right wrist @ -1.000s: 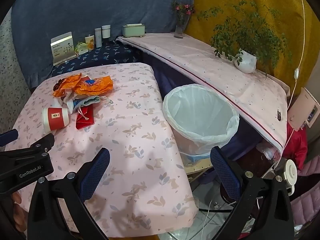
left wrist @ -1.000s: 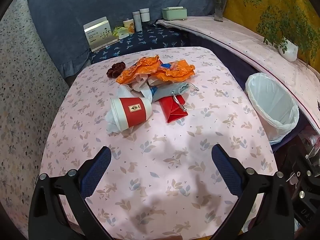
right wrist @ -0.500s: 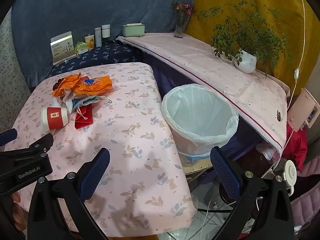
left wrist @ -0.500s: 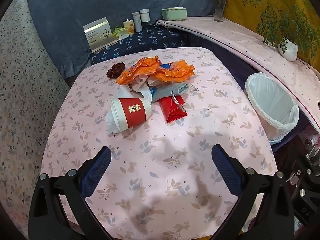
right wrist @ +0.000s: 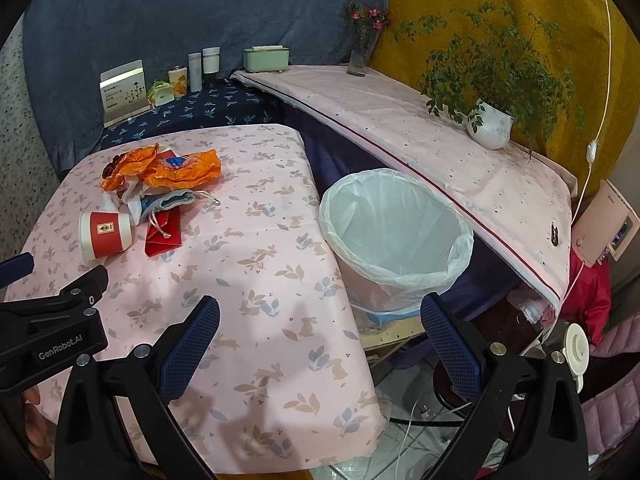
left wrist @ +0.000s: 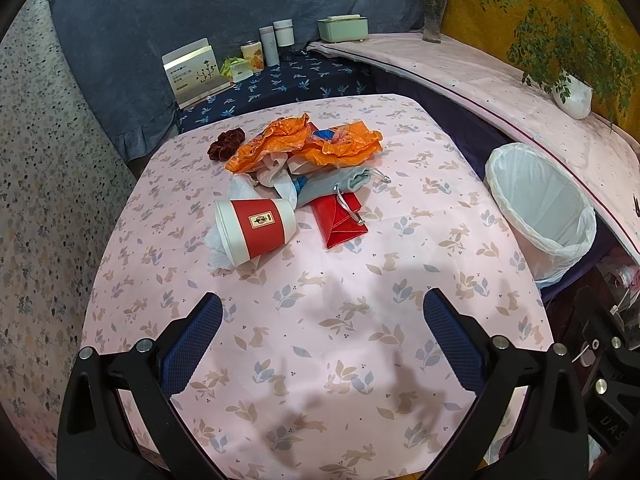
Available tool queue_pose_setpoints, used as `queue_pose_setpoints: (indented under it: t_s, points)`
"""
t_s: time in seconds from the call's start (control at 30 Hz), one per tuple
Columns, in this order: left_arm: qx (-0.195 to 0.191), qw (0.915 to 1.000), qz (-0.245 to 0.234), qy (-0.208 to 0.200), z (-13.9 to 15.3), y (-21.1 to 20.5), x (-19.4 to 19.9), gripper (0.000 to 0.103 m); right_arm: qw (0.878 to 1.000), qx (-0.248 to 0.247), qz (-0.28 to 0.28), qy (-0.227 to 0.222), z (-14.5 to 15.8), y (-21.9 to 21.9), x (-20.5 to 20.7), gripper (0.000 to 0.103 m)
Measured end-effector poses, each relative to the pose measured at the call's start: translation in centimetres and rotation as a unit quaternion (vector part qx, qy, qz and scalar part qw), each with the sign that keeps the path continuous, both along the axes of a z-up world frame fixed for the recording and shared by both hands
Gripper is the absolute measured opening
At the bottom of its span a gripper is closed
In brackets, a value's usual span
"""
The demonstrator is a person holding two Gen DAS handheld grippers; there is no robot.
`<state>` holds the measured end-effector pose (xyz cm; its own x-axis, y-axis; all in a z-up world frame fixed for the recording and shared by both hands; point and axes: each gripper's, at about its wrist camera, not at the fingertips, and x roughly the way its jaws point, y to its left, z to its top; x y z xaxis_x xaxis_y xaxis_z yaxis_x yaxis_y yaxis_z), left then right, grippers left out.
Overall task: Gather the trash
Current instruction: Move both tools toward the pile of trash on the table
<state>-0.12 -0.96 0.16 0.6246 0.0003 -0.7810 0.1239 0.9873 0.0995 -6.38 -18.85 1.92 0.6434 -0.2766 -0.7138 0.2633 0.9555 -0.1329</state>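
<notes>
Right now both grippers hover over the near edge of the table [left wrist: 400, 288], which wears a pink cloth printed with leaves and rabbits. The left gripper [left wrist: 322, 312] has its jaws spread wide with nothing between them, and the right gripper [right wrist: 320, 316] is likewise spread and holds nothing, sitting above the table's near right corner.

Trash lies in a heap toward the far edge of the table, well apart from both grippers. A red cup [left wrist: 256, 228] lies on its side at the near end of the heap, its mouth resting on crumpled white paper [left wrist: 218, 252]. Just right of the cup lies a folded red packet [left wrist: 340, 220], and a grey pouch [left wrist: 340, 184] with a drawstring overlaps the packet's far end. Behind them sit orange wrappers [left wrist: 308, 146], touching one another, with a dark red scrunchie [left wrist: 225, 147] just beside their left end.

Off the table's right edge, lower down, stands a bin [right wrist: 396, 240] lined with a white bag, its mouth facing up. In the right wrist view the body of the left gripper shows at the left edge of the picture.
</notes>
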Motion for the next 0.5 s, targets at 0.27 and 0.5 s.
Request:
queue_pose_setpoints:
  t_s: [0.27,0.5]
  points:
    - [0.002,1.0,-0.003,0.005,-0.25,-0.45,0.24,0.096,1.0,0.002,-0.005,0.002,-0.1,-0.27,0.31,0.096]
    - [0.0,1.0,-0.004,0.006,-0.44,-0.43,0.41,0.096,1.0,0.001,-0.005,0.003,-0.2,-0.24,0.44,0.096]
